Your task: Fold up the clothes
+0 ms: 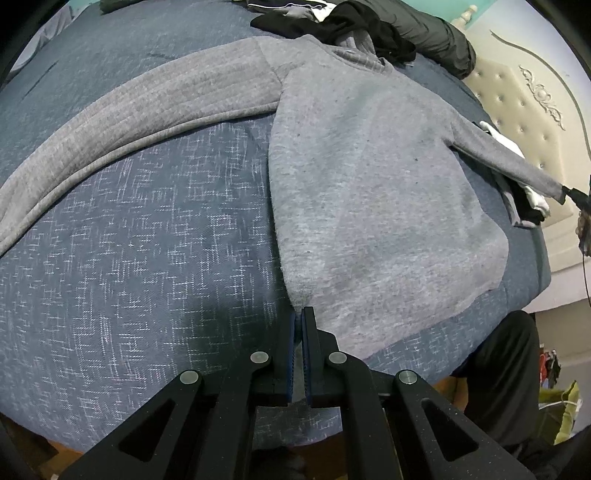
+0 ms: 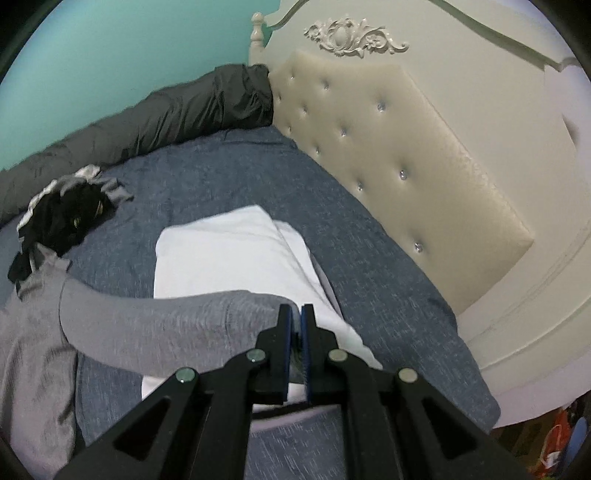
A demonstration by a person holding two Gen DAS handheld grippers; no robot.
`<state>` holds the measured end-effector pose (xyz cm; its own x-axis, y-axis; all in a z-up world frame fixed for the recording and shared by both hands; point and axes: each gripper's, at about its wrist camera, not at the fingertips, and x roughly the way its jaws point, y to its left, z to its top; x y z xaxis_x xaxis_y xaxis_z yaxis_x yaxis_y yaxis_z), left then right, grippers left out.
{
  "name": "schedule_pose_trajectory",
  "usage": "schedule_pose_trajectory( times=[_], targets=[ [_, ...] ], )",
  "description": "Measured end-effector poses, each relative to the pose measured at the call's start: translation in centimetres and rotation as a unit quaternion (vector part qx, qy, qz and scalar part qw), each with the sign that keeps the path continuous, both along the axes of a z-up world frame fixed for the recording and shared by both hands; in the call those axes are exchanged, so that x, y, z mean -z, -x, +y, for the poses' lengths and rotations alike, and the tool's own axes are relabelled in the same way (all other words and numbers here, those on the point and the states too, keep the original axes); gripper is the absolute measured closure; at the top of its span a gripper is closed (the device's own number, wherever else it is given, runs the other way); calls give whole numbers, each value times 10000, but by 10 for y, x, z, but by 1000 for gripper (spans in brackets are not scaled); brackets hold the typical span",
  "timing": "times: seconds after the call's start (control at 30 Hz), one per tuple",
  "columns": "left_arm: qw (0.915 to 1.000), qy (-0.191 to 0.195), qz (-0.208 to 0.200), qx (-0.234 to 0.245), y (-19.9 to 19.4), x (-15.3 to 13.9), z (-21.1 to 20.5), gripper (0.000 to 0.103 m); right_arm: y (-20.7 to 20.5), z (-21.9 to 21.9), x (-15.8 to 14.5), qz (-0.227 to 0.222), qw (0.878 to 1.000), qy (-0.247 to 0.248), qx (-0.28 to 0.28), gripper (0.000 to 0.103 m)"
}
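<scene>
A grey sweater [image 1: 369,184] lies flat, front down the bed, on the blue bedspread [image 1: 147,258]. My left gripper [image 1: 300,314] is shut on the sweater's near hem corner, low over the bed. The sweater's right sleeve [image 1: 509,162] is stretched out sideways toward the headboard. Its cuff is pinched in my right gripper [image 2: 297,314], which is shut on it, and grey cloth shows between the pads. In the right wrist view the sleeve [image 2: 166,325] hangs taut above a folded white garment [image 2: 229,258].
A second grey ribbed garment [image 1: 147,110] sprawls left of the sweater. A black clothes pile [image 1: 332,22] and a dark quilt roll [image 2: 147,118] lie along the far side. The padded cream headboard [image 2: 406,166] bounds the right. A person's black trouser leg [image 1: 506,369] stands at the bed's near edge.
</scene>
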<state>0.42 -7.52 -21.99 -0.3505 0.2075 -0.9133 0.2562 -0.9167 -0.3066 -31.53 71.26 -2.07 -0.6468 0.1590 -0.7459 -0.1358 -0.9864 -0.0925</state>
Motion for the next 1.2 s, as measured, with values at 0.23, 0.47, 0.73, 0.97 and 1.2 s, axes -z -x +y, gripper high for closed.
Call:
schedule_pose_trajectory(
  times=[0.23, 0.47, 0.73, 0.97, 1.2],
  targets=[
    [10000, 9, 12, 24, 2, -1, 1, 99, -6, 3, 6, 234, 9989, 113, 377, 86],
    [9999, -42, 130, 80, 3, -3, 5, 99, -64, -69, 20, 54, 9907, 1063, -850, 58],
    [9996, -50, 245, 137, -1, -7, 10, 99, -128, -202, 106, -1603, 9348, 1784, -2620, 56],
    [9991, -63, 388, 160, -5, -14, 12, 99, -184, -282, 162, -2417, 8898, 1255, -3661, 53],
    [9987, -68, 465, 173, -4, -17, 17, 99, -198, -308, 192, -2596, 8808, 1288, -3744, 51]
  ],
)
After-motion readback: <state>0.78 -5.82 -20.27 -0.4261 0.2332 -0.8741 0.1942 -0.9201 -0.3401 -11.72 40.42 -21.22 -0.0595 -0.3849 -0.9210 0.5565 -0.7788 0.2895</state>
